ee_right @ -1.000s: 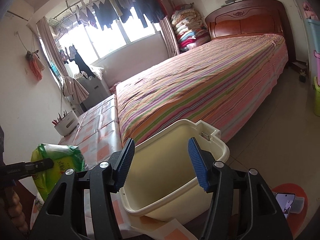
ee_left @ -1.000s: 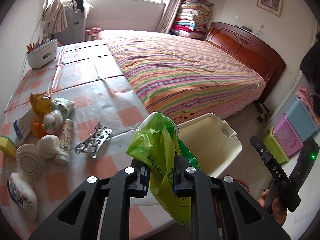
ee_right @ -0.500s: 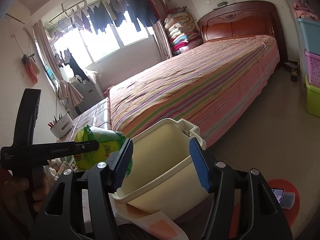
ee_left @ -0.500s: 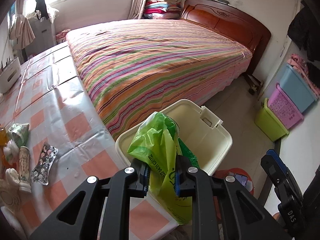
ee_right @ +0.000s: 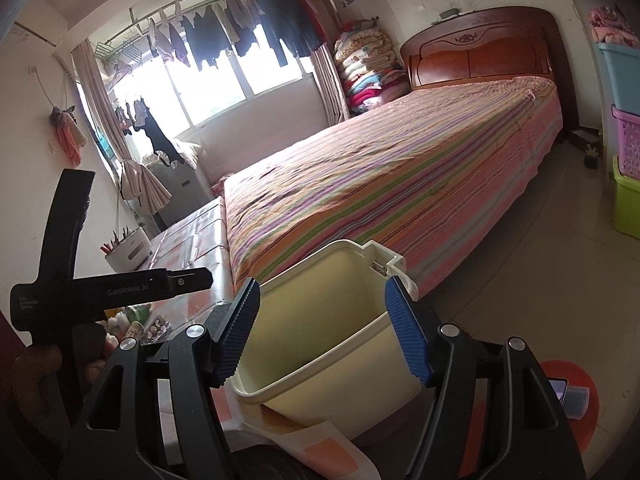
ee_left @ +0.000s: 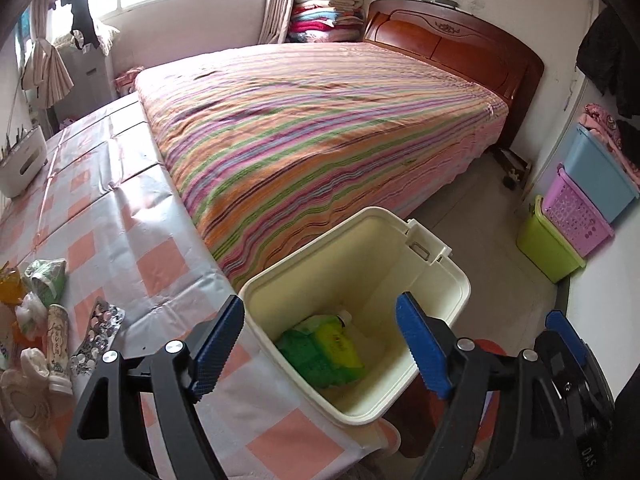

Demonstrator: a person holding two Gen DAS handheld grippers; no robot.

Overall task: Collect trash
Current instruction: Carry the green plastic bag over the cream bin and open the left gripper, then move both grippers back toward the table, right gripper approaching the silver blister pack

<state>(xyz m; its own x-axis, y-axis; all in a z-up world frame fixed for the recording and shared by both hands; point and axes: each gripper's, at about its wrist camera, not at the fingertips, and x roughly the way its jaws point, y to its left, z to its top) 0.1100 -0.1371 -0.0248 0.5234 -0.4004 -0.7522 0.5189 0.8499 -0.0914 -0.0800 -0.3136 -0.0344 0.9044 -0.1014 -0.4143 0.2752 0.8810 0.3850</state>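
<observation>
Bag (ee_left: 320, 354) in bin (ee_left: 456, 284), below spread left jaws

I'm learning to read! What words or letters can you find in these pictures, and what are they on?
"GenRobot.AI": on the left gripper's black side bar, seen from the right wrist camera.
"DAS", upside down: on the right gripper's black body.
Small white print at that bar's end: too small to read.
Green bag in the bin: print blurred.
Tube on the table: too small to read.
</observation>
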